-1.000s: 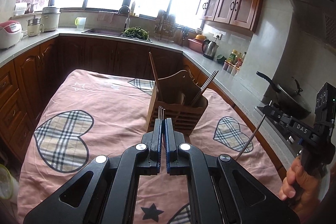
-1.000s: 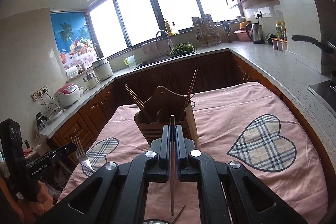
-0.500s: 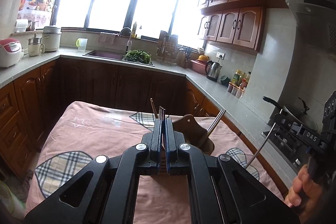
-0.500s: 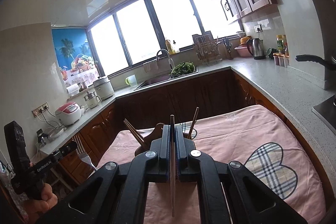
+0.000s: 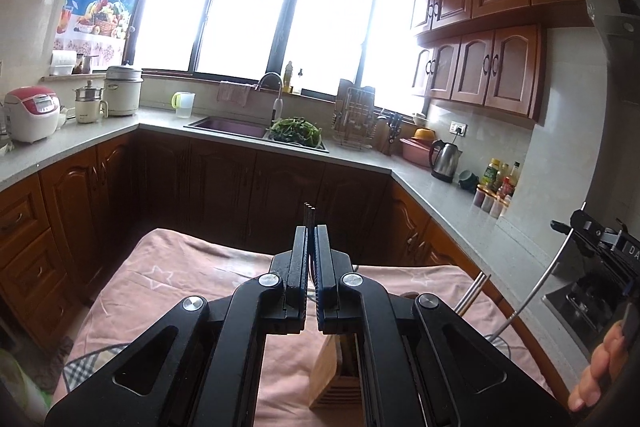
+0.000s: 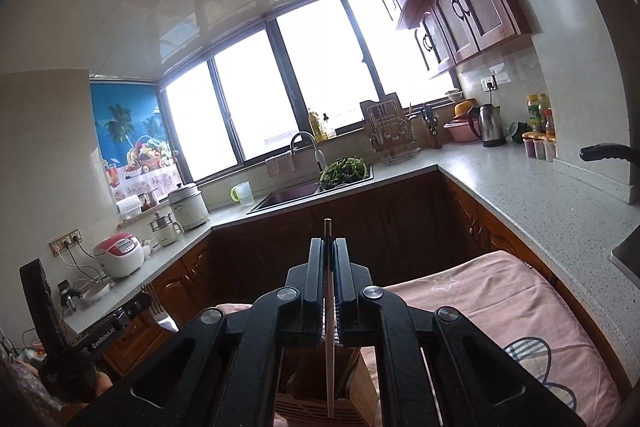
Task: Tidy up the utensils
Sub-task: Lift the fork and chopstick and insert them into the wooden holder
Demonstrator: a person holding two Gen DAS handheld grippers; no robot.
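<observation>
My left gripper (image 5: 311, 231) is shut on a metal fork (image 5: 309, 213), tines poking up past the fingertips. My right gripper (image 6: 328, 243) is shut on a long thin utensil (image 6: 329, 347) held edge-on; its handle hangs down over the wooden utensil holder (image 6: 362, 387). The holder stands on the pink tablecloth (image 6: 520, 307) and is mostly hidden behind both grippers. In the left wrist view the holder (image 5: 326, 375) shows below the jaws, with metal chopsticks (image 5: 472, 293) sticking out at its right. The right gripper (image 5: 596, 239) also shows there with its utensil slanting down.
The table with the pink cloth (image 5: 180, 287) sits inside a U-shaped counter (image 5: 352, 163) with dark wood cabinets. A sink (image 5: 228, 125), kettle (image 5: 444, 161), rice cookers (image 5: 30, 113) and bottles stand on the counter. A stove lies at the right.
Both grippers have risen and tilted upward, still holding their utensils. The holder has slid from mid-frame down under the jaws in both views.
</observation>
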